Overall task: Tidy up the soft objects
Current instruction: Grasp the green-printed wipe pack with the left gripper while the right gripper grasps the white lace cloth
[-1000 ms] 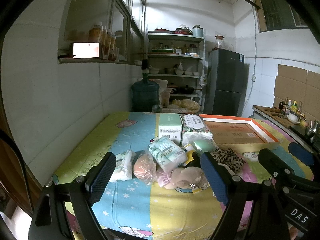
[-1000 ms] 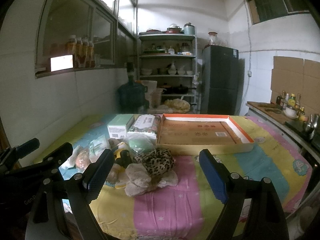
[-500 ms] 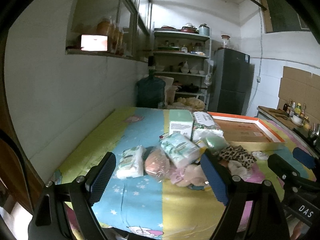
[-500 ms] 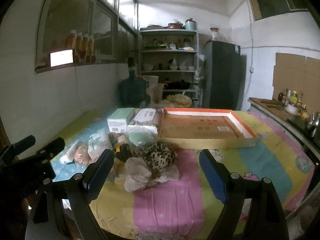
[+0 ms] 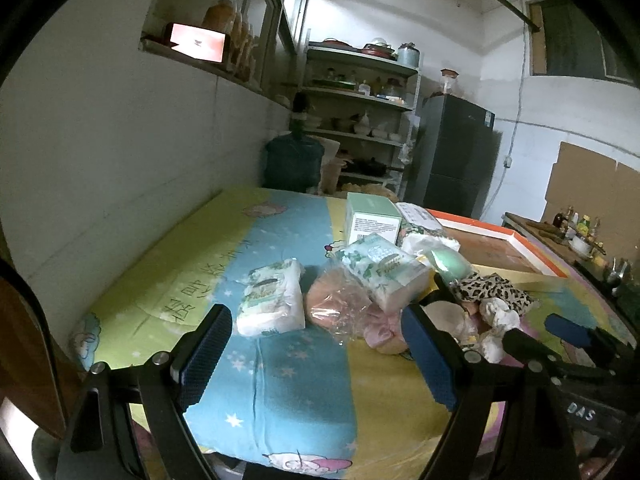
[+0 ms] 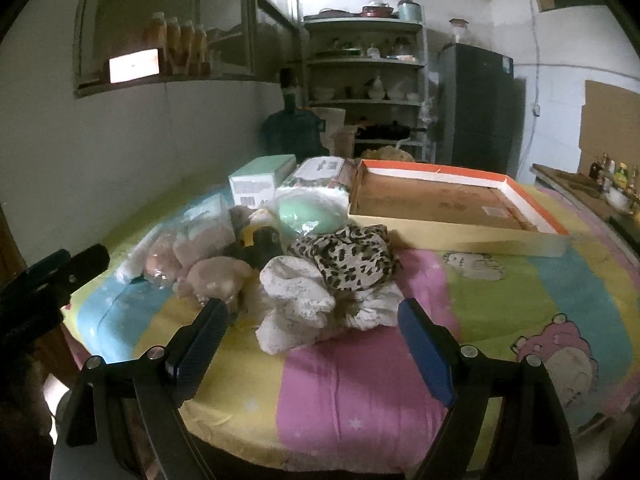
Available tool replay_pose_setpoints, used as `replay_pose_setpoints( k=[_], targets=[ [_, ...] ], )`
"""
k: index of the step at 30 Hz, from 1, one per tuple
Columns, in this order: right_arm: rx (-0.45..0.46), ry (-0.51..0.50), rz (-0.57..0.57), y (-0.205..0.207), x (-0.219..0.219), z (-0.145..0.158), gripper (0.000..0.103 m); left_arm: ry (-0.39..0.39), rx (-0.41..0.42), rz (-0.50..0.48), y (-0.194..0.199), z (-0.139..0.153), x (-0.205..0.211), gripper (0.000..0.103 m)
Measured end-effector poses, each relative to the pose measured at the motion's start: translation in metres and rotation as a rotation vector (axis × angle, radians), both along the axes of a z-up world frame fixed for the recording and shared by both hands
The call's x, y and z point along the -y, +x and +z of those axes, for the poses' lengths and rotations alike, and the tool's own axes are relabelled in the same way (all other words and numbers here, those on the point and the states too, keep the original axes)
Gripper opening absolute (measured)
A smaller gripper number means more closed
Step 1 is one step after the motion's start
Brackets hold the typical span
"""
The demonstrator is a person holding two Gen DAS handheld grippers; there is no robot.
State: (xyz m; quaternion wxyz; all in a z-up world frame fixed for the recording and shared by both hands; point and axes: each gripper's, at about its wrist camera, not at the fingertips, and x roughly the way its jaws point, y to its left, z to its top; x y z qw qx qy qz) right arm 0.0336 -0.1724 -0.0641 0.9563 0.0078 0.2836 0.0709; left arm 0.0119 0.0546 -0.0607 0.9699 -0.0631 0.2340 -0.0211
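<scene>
Left hand-held gripper (image 5: pixel 316 354): we see jaws wide apart, empty, above table w/ striped cartoon cloth (image 5: pixel 280 392).
Right hand-held gripper (image 6: pixel 312 346): wide apart, empty, near crumpled white cloth (image 6: pixel 298 304).
Leopard-print fabric bundle (image 6: pixel 352 258): prob. resting on it.

soft pile (image 6: pixel 320 264) left of tray (image 6: pixel 456 236) | both on table (image 6: pixel 360 380)

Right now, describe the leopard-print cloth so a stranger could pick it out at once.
Start at the orange-rimmed cardboard tray on the striped tablecloth. In front of its near left corner sits a heap of soft things; the leopard-print cloth lies on top, above a crumpled white cloth. It alone has dark spots on tan.
</scene>
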Motion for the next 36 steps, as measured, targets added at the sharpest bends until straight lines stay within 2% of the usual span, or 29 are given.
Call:
replay_pose_setpoints(
  k=[3,5,6,8,9,16,21,25,27,28,32,36],
  targets=[
    [-0.009,-0.015,-0.003,0.011,-0.001,-0.004,0.077,0.000,0.002,0.003,0.006,-0.004,-0.007,0.087],
    [-0.031,-0.016,0.002,0.019,0.000,-0.008,0.058,-0.001,-0.004,0.016,0.009,-0.005,-0.014,0.087],
    [-0.043,-0.014,0.008,0.023,0.000,-0.011,0.053,-0.001,-0.008,0.026,0.012,-0.006,-0.018,0.087],
    [-0.074,0.001,0.031,0.031,0.000,-0.016,0.028,-0.002,-0.016,0.047,0.020,-0.008,-0.026,0.087],
    [-0.085,0.013,0.043,0.033,0.000,-0.018,0.024,-0.003,-0.032,0.054,0.029,-0.010,-0.030,0.087],
    [-0.074,0.058,0.076,0.033,0.004,-0.016,0.017,-0.039,-0.130,0.062,0.068,-0.028,-0.050,0.086],
    [-0.066,0.073,0.087,0.030,0.007,-0.012,0.017,-0.124,-0.212,0.066,0.086,-0.047,-0.064,0.075],
    [-0.068,0.082,0.096,0.031,0.007,-0.012,0.017,-0.090,-0.195,0.044,0.090,-0.053,-0.058,0.072],
    [-0.066,0.084,0.099,0.029,0.008,-0.012,0.017,-0.062,-0.197,0.043,0.092,-0.055,-0.054,0.062],
    [-0.065,0.086,0.100,0.029,0.008,-0.011,0.017,-0.058,-0.201,0.044,0.093,-0.054,-0.052,0.052],
    [-0.054,0.094,0.111,0.025,0.009,-0.005,0.016,-0.088,-0.202,0.042,0.092,-0.053,-0.055,0.045],
    [-0.035,0.119,0.129,0.019,0.016,0.007,0.016,-0.110,-0.196,0.052,0.088,-0.051,-0.062,0.043]
  ],
)
